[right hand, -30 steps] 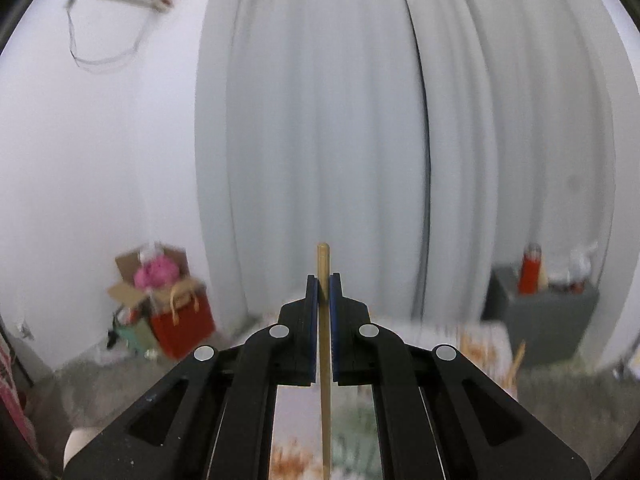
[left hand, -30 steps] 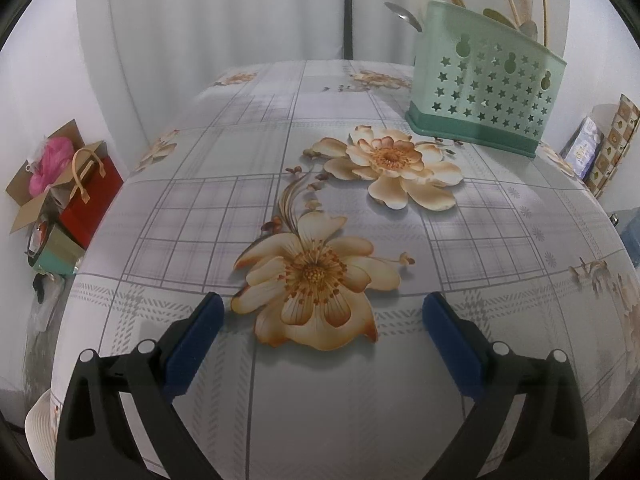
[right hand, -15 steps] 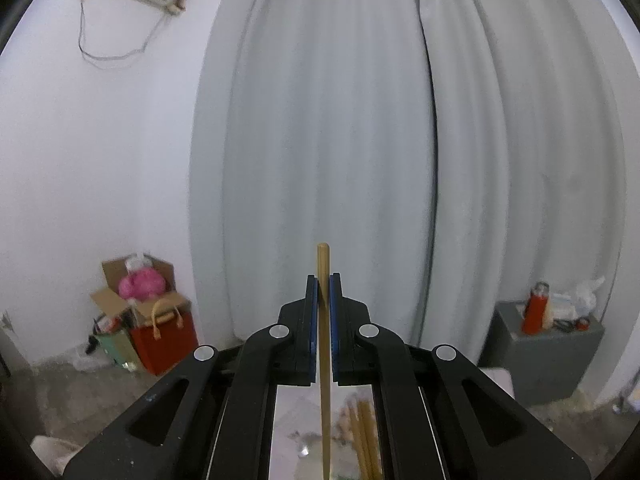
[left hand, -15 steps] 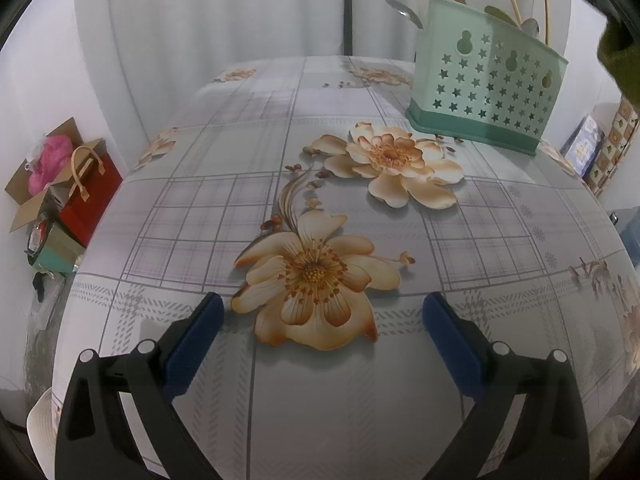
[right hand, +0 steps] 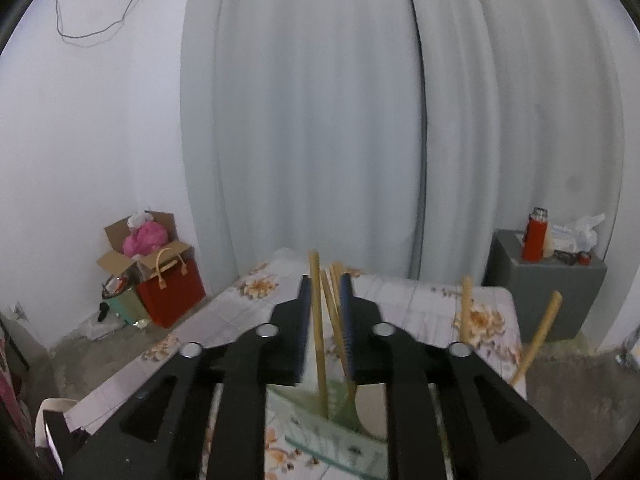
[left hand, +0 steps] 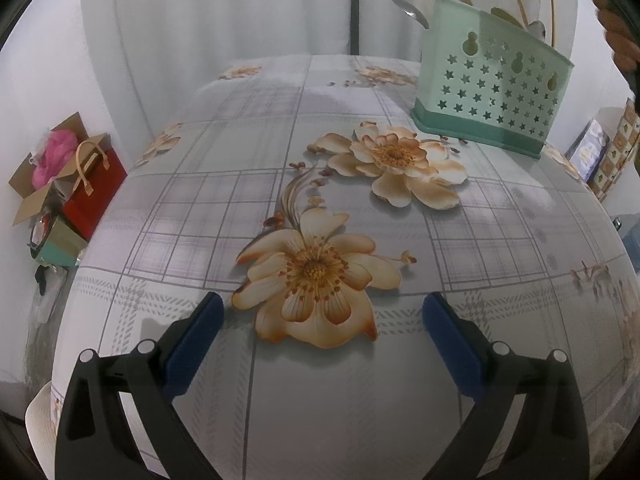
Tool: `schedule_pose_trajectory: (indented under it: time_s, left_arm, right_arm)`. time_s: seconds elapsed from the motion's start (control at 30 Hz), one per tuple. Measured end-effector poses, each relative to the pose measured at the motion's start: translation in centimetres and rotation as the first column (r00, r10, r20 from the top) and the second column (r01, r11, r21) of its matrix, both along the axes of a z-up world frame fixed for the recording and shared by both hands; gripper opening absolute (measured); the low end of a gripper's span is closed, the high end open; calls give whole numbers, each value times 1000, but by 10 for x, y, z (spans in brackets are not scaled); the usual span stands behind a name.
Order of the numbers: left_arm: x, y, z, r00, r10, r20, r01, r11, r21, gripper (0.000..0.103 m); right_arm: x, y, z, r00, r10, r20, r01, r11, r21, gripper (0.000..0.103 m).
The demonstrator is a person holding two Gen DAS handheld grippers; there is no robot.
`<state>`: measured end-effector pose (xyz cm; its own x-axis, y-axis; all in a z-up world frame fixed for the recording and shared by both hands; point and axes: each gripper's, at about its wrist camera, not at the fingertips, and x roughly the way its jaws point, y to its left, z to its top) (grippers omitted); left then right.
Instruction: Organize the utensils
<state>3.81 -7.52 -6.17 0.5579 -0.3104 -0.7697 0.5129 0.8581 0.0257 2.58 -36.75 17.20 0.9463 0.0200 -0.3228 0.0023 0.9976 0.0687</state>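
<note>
**Dropping a chopstick into the caddy**

Largest first: the table (left hand: 256,420) under a glossy floral vinyl cloth fills the space below and ahead of our left tongs (left hand: 322,312). Those jaws stand wide apart with nothing between them.

Utensil caddy (left hand: 492,92): mint plastic, star-punched walls, darker base, far ahead and right of the left tongs, directly beneath our right tongs (right hand: 325,296). It holds spoons and several sticks.

Right tongs have just been opening. The chopstick (right hand: 318,320) stands upright between the pads, close against the left one; looks released or nearly so, tip already down in the caddy.

Doing this well, we reckon: keep the tongs level above the compartment, open wider without dragging the smooth, thin wooden stick sideways, then lift straight up clear of the neighbouring stick tops.
</note>
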Motion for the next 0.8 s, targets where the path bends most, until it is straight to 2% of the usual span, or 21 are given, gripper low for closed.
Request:
schedule_pose_trajectory:
  time_s: [0.23,0.3,0.37,0.43,0.57,0.63,0.8]
  left_arm:
    - [0,3,3,1000,-30,-10,30,1000,1,97]
    - [1,6,10,999,-46,-2,46,998,-41,97]
    - [3,9,29,997,-65,46,71,987,-144,97]
    - [8,6,42,993,-89,77,103,973,-206,97]
    - [32,-19,70,972,-178,153,219,923,-317,97]
    - [45,-33,75,961,-220,168,268,894,-359,97]
    - [88,-78,74,929,-361,85,356,805,-474,97]
  right_arm:
    - [-52,-28,-5,997,-32,66,23,992,125,46]
    - [-65,-41,-14,996,-58,61,48,987,154,53]
    - [-77,-59,-22,995,-89,37,81,979,190,64]
    - [-84,-78,-36,995,-100,-15,101,969,227,65]
    - [-69,-100,-71,987,-24,-161,73,949,306,69]
    - [-56,-100,-84,977,18,-213,50,950,308,69]
    - [-30,-103,-108,960,107,-259,-17,945,328,70]
